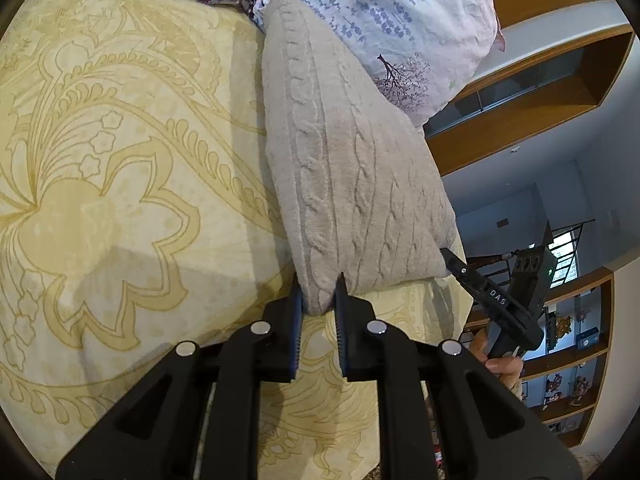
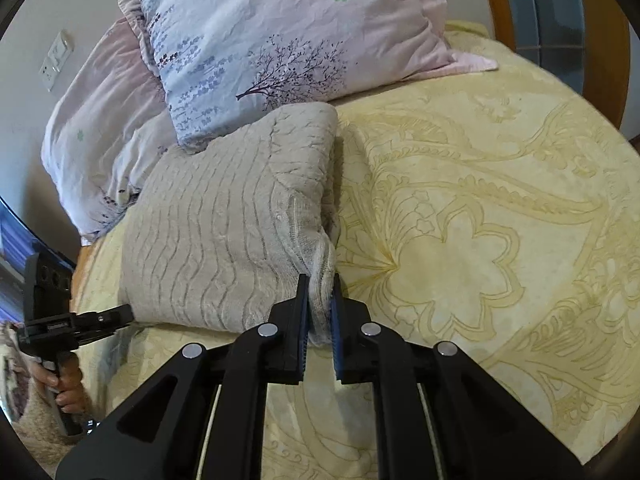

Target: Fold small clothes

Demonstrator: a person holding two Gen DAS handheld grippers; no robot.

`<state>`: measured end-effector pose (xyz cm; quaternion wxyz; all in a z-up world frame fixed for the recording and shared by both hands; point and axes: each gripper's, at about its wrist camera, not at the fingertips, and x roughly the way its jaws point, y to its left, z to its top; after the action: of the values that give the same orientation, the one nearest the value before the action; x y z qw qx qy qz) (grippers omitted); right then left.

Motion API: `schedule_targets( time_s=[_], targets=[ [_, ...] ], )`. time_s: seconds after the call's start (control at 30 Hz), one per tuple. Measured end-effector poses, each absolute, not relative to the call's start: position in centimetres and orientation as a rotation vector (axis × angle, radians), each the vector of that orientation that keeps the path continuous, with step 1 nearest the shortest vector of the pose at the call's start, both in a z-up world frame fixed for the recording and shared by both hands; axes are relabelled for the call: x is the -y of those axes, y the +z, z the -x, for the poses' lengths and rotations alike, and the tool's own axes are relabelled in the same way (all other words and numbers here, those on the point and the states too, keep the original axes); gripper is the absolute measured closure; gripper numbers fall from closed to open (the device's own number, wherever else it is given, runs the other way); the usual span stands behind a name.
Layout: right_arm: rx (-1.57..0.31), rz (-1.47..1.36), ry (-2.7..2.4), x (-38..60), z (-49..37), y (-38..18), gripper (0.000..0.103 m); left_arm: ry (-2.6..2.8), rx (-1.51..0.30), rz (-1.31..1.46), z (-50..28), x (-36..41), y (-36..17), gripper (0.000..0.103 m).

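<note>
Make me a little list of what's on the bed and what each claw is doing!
garment: beige cable-knit sweater, partly folded, lying on the bed
surface: yellow patterned bedsheet
behind garment: floral pillows, one overlapping the sweater's far edge
left claw: shut on the sweater's near corner
right claw: shut on the sweater's other near corner
folding: not finished

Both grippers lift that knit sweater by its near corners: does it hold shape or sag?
Cable-knit sweater will probably sag between left gripper and right gripper: soft, folded, bunching at the pinches. Likely unfolds. The textured knit shouldn't slip.
</note>
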<state>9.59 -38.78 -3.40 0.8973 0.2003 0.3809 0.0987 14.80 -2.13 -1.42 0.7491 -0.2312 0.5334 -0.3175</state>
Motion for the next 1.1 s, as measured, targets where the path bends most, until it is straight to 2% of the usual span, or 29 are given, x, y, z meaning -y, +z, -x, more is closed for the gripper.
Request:
schedule_targets(
  time_s=[0.07, 0.1, 0.13, 0.17, 0.2, 0.23, 0.4, 0.57, 0.6, 0.67, 0.7, 0.8, 0.97, 1.03, 1.1],
  targets=[
    [-0.801, -0.473, 0.241, 39.4, -9.5, -3.0, 0.085, -0.7, -1.17, 0.496, -14.7, 2.1, -1.1, 0.082],
    [-0.794, -0.495, 0.254, 39.6, -9.3, -2.5, 0.074, -0.695, -1.165, 0.492, -14.7, 1.9, -0.7, 0.079],
    [-0.779, -0.512, 0.261, 39.9, -9.3, -2.0, 0.06, -0.7, -1.157, 0.488, -14.7, 1.7, -0.4, 0.069],
    [-0.755, -0.528, 0.267, 40.2, -9.4, -1.3, 0.053, -0.7, -1.146, 0.49, -14.6, 1.5, 0.0, 0.057],
    [-0.73, -0.546, 0.268, 40.7, -9.8, -0.6, 0.041, -0.692, -1.129, 0.501, -14.9, 1.2, 0.6, 0.052],
    [-0.719, -0.565, 0.271, 41.1, -10.4, 0.0, 0.037, -0.687, -1.122, 0.506, -15.2, 1.1, 0.9, 0.047],
    [-0.745, -0.647, 0.264, 42.2, -16.3, 0.0, 0.037, -0.616, -1.093, 0.488, -17.5, 1.6, 2.1, 0.036],
    [-0.846, -0.698, 0.244, 41.7, -20.9, -2.5, 0.039, -0.528, -1.079, 0.392, -19.2, 3.2, 2.4, 0.03],
    [-0.855, -0.692, 0.233, 41.5, -21.5, -2.9, 0.044, -0.512, -1.078, 0.37, -19.4, 3.6, 2.4, 0.029],
    [-0.851, -0.681, 0.233, 41.2, -21.9, -3.2, 0.06, -0.493, -1.073, 0.333, -19.7, 4.2, 2.4, 0.027],
    [-0.835, -0.677, 0.254, 40.8, -21.9, -3.1, 0.075, -0.48, -1.071, 0.316, -19.9, 4.5, 2.4, 0.027],
    [-0.753, -0.57, 0.249, 39.7, -21.1, -1.4, 0.092, -0.46, -1.061, 0.28, -20.2, 4.9, 2.6, 0.026],
    [-0.538, -0.427, 0.224, 38.7, -18.6, 3.1, 0.094, -0.456, -1.05, 0.259, -20.5, 5.4, 2.7, 0.026],
    [-0.572, -0.404, 0.174, 39.0, -19.2, 2.6, 0.094, -0.463, -1.049, 0.256, -20.5, 5.7, 2.5, 0.025],
    [-0.684, -0.402, 0.12, 39.3, -21.1, 0.1, 0.094, -0.462, -1.056, 0.24, -20.6, 6.2, 2.3, 0.025]
  ],
)
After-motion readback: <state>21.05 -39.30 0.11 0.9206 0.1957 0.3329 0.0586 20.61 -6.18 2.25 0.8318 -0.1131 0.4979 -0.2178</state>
